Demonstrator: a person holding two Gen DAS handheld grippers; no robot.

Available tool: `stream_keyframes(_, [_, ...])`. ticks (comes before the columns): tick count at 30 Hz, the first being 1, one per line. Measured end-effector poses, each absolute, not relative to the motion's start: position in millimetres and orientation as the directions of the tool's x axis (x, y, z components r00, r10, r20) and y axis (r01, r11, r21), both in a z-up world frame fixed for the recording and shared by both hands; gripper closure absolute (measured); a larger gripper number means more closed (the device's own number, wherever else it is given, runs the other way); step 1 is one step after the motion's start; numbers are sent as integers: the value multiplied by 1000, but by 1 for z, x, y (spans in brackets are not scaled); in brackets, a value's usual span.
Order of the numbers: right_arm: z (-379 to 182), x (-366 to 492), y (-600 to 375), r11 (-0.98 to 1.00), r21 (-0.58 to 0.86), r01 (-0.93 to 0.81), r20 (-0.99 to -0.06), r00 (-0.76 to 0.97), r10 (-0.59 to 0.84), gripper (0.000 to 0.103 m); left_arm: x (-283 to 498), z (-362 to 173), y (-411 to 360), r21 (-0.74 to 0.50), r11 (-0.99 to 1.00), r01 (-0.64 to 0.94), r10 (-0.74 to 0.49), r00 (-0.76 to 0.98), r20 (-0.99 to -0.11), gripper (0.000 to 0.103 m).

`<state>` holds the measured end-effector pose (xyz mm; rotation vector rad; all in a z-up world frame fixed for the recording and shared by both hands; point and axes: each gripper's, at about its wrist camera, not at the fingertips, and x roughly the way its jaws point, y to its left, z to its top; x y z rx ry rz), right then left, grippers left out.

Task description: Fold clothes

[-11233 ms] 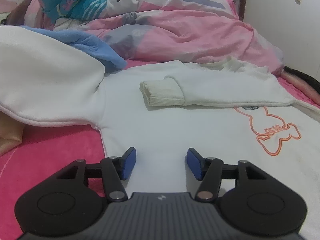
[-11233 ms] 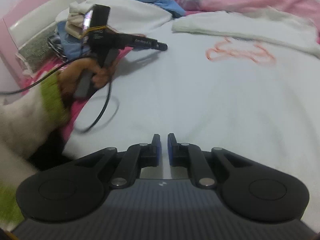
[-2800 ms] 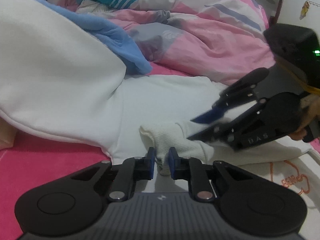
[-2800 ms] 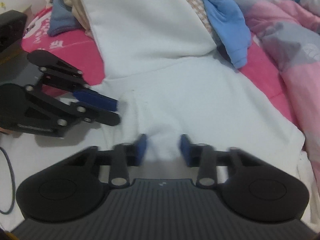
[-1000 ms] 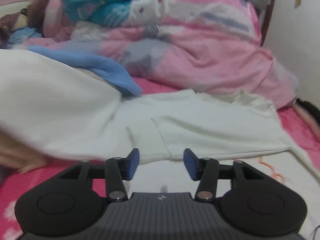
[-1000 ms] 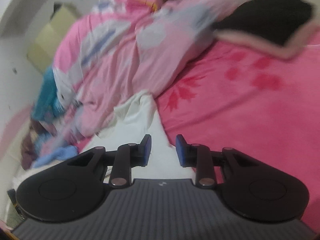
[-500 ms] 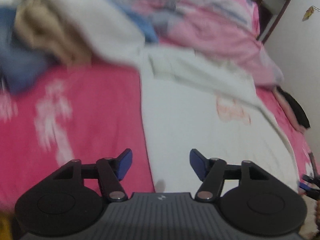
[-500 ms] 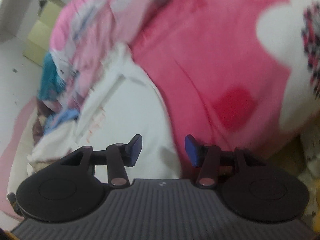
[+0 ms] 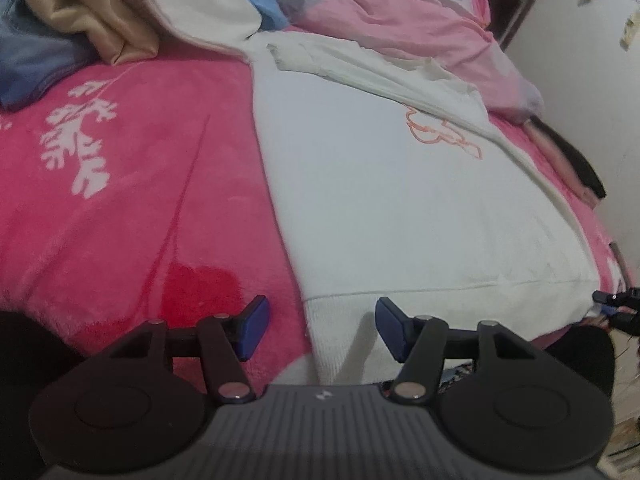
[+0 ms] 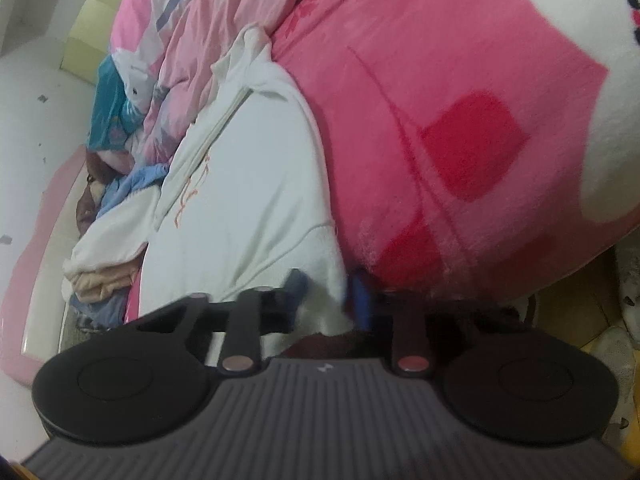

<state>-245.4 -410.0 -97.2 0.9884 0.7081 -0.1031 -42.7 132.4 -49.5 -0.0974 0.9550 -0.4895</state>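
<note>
1. White sweatshirt is lying flat on the pink blanket, sleeves folded in across the chest, orange print showing; hem is hanging at the bed's near edge.
2. L gripper is hovering w/ jaws standing apart, straddling the ribbed hem's left corner; pads aren't touching cloth.
3. R gripper has just been closing; blurred blue pads are sitting narrow w/ the hem's other corner between them, seemingly pinching it.
4. Pile of other clothes and a pink duvet are lying beyond the collar end.
</note>
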Motion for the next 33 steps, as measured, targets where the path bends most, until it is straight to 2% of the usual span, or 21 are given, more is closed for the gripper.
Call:
stream_keyframes(5, [-99,-243,-409,574,731,368,-581,777,242,93,-53,-50,123,-228,891,394,-411,481,-774,44])
stream_keyframes(11, [-91,-241,-401,630,683,370,-605,770,203,100,-68,-52,101,-100,902,420,-323,501,-803,47])
stream_keyframes(13, [-84,-243,-396,661,654,368,-612,770,178,100,-71,-52,97,-97,905,415,-315,498,-808,54])
stream_keyframes(18, [-66,-252,-387,703,612,363,-608,784,124,101,-74,-50,94,-137,913,385,-328,492,-806,90])
stream_keyframes(24, [-48,-253,-378,749,550,371,-624,778,72,101,-69,-36,116,-267,897,352,-413,452,-791,94])
stream_keyframes(33, [-31,-258,-366,787,503,358,-648,759,69,102,-83,-10,124,-270,861,431,-462,443,-768,95])
